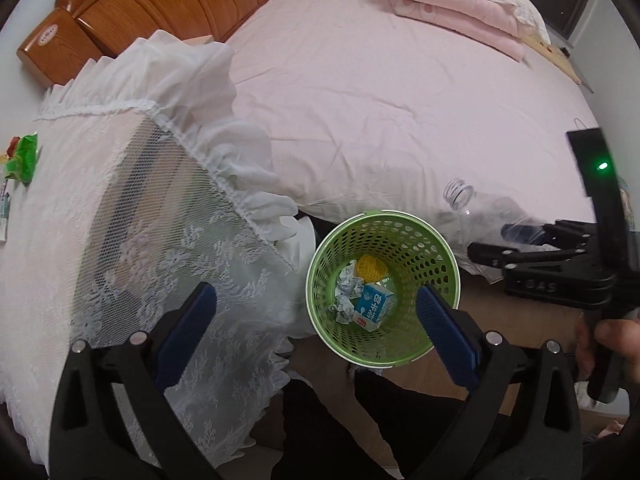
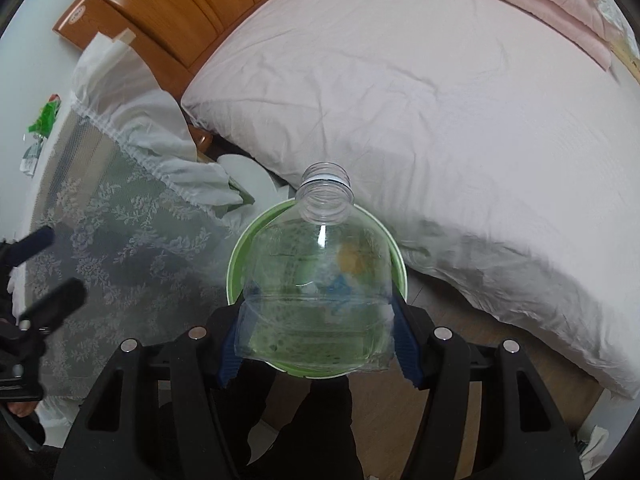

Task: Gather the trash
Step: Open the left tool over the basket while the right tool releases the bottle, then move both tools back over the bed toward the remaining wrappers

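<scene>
Holding clear capless bottle (image 2: 316, 264), seemingly empty, right gripper (image 2: 316, 344) above green basket (image 2: 236, 264); left gripper (image 1: 316, 312) wide.

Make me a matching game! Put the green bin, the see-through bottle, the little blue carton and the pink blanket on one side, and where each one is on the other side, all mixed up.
Things:
1. green bin
2. clear bottle
3. blue carton
4. pink blanket

Places:
A. folded on the bed
B. inside the bin
C. on the floor beside the bed
D. held in the right tongs

Pairs: 1-C, 2-D, 3-B, 4-A
</scene>
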`<state>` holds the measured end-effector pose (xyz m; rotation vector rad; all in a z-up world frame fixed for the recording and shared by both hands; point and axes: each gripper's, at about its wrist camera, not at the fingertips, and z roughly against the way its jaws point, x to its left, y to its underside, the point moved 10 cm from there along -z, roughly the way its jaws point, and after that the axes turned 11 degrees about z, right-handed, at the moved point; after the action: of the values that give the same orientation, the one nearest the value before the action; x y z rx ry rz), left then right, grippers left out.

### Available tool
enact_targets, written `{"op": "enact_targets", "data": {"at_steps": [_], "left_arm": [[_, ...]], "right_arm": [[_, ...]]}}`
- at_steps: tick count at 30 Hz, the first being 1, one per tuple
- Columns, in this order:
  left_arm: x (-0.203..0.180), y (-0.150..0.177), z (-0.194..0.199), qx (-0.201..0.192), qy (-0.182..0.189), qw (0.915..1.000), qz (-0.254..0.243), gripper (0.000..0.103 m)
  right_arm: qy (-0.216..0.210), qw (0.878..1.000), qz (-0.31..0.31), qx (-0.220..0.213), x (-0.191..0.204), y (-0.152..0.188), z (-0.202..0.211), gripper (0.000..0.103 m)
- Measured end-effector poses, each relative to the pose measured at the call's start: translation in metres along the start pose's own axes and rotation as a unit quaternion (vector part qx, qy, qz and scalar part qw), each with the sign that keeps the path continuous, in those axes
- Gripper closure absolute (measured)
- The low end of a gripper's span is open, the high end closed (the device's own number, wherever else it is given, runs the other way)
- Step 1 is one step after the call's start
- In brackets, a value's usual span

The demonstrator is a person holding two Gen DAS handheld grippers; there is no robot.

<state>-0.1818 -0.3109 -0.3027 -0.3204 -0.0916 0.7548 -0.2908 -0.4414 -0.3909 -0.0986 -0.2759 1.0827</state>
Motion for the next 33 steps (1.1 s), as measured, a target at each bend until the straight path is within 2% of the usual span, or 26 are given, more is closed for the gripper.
{"op": "enact_targets", "data": {"at_steps": [4,5,6,8,13,18,20,21,23,27,33], "left_arm": [[0.010,0.002,0.005,0.004,-0.003,0.9998,0.022,0.008],[0.012,0.002,0.007,0.004,-0.003,0.9997,0.025,0.008],[0.014,0.002,0.008,0.004,-0.004,0.9996,0.028,0.008],[0.018,0.003,0.011,0.000,-0.006,0.9995,0.032,0.008],[0.022,0.002,0.014,-0.002,-0.006,0.9991,0.043,0.008],[0.029,-0.005,0.029,-0.017,-0.002,0.9979,0.063,0.008],[0.035,-0.012,0.044,-0.031,0.002,0.9963,0.081,0.008],[0.038,-0.015,0.052,-0.040,0.004,0.9952,0.089,0.008],[0.049,-0.022,0.071,-0.061,0.002,0.9928,0.103,0.008],[0.075,-0.032,0.109,-0.105,-0.009,0.9856,0.132,0.008],[0.125,-0.030,0.142,-0.138,-0.038,0.9705,0.194,0.008]], "right_arm": [[0.001,0.999,0.020,0.034,0.013,0.004,-0.041,0.039],[0.002,0.999,0.023,0.040,0.017,0.005,-0.046,0.034],[0.004,0.999,0.027,0.045,0.019,0.006,-0.052,0.023],[0.008,0.998,0.034,0.051,0.023,0.008,-0.056,0.014],[0.010,0.998,0.044,0.050,0.031,0.007,-0.051,0.010],[0.004,0.999,0.031,0.024,0.034,-0.004,-0.018,0.010],[0.003,0.999,0.034,-0.007,0.041,-0.016,0.017,0.009],[0.009,0.998,0.048,-0.038,0.047,-0.027,0.049,0.007],[0.014,0.997,0.054,-0.050,0.050,-0.032,0.062,0.002],[0.030,0.989,0.094,-0.109,0.071,-0.058,0.122,0.002],[0.009,0.981,0.122,-0.150,0.101,-0.090,0.160,0.002]]}}
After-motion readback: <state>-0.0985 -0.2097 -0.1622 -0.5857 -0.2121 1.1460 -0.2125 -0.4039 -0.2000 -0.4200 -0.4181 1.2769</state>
